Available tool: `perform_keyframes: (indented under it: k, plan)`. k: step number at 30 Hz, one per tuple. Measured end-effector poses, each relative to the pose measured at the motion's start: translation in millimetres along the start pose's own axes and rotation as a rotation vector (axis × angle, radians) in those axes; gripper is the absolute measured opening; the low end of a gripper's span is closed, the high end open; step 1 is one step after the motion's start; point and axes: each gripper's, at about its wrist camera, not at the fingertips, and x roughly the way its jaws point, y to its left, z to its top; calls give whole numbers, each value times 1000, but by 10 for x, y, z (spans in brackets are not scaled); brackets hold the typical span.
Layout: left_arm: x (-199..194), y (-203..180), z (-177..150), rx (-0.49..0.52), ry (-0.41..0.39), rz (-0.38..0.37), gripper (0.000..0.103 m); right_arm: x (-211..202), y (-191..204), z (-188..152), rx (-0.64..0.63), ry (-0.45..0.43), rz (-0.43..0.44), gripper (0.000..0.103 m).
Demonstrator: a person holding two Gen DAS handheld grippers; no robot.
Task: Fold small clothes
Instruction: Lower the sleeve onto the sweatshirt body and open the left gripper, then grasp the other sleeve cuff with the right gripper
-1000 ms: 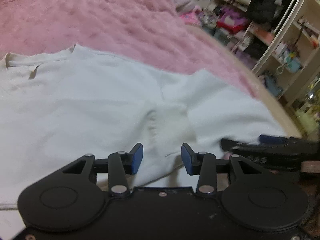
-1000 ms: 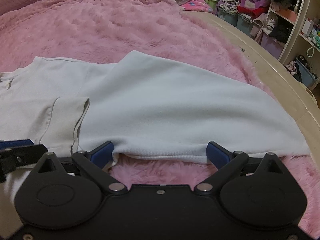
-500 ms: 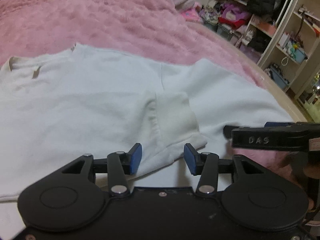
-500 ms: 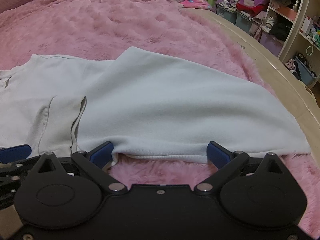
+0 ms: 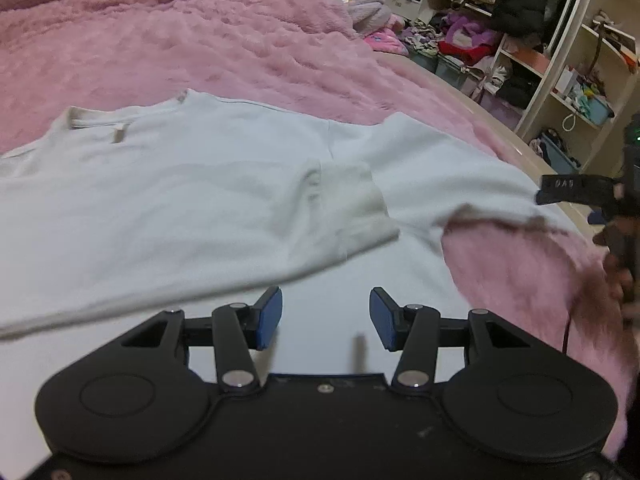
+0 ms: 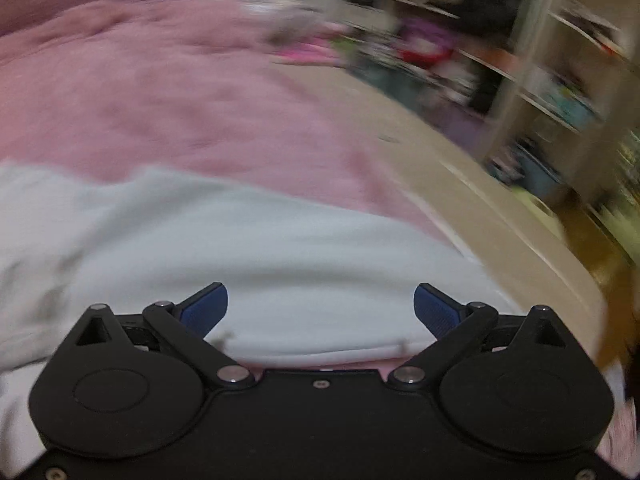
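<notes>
Hem of the white shirt [image 5: 208, 200], spread on the pink blanket [image 5: 224, 52], has lifted since half a second ago. We see the left gripper [image 5: 326, 314] released, backing away; the right gripper [image 6: 320, 306] gapes wide beside that hem, mid-swing.

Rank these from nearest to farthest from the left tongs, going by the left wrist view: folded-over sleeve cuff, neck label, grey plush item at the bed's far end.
1. Folded-over sleeve cuff, just ahead, slightly right.
2. Neck label, farther, on the left by the collar.
3. Grey plush item, farthest, upper right, beyond the pink blanket.
</notes>
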Motion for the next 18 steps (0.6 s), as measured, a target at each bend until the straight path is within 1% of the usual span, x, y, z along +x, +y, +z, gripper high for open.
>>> perform_keyframes:
  k: [2,3,4,8,9,11,12,13,14,15,16,17,18]
  plan:
    - [-201,17,-125,11,2,13,50,234,-430,-8,147,54,-38,98]
    - [-318,35,-198,16,-2,27,50,347,-645,-33,229,84,-45,98]
    - [-441,63,-268,16,-4,45,50,459,-865,-75,318,118,-31,98]
    - [-851,208,-569,-1,-16,131,50,741,-1561,-363,664,188,68,97]
    - [-942,243,-660,3,-18,163,50,779,-1702,-469,761,191,101,96]
    - [-1034,335,-790,7,-6,231,50,850,-1894,-592,916,150,183,96]
    - [-1065,405,-859,-3,5,269,50,901,-1938,-591,948,137,212,96]
    - [-1077,484,-912,-23,25,298,50,980,-1977,-561,962,131,249,86]
    - [-1087,559,-960,-52,44,311,50,1042,-1980,-532,966,139,266,63]
    - [-1097,639,-1013,-97,68,318,50,1121,-1994,-498,979,150,263,46]
    - [-1112,695,-1056,-136,83,312,50,1166,-2008,-490,995,143,262,35]
    - [-1129,736,-1092,-168,97,300,50,1187,-2004,-491,1003,132,278,6]
    - [-1147,762,-1120,-186,118,294,50,1172,-1971,-501,1027,122,300,3]
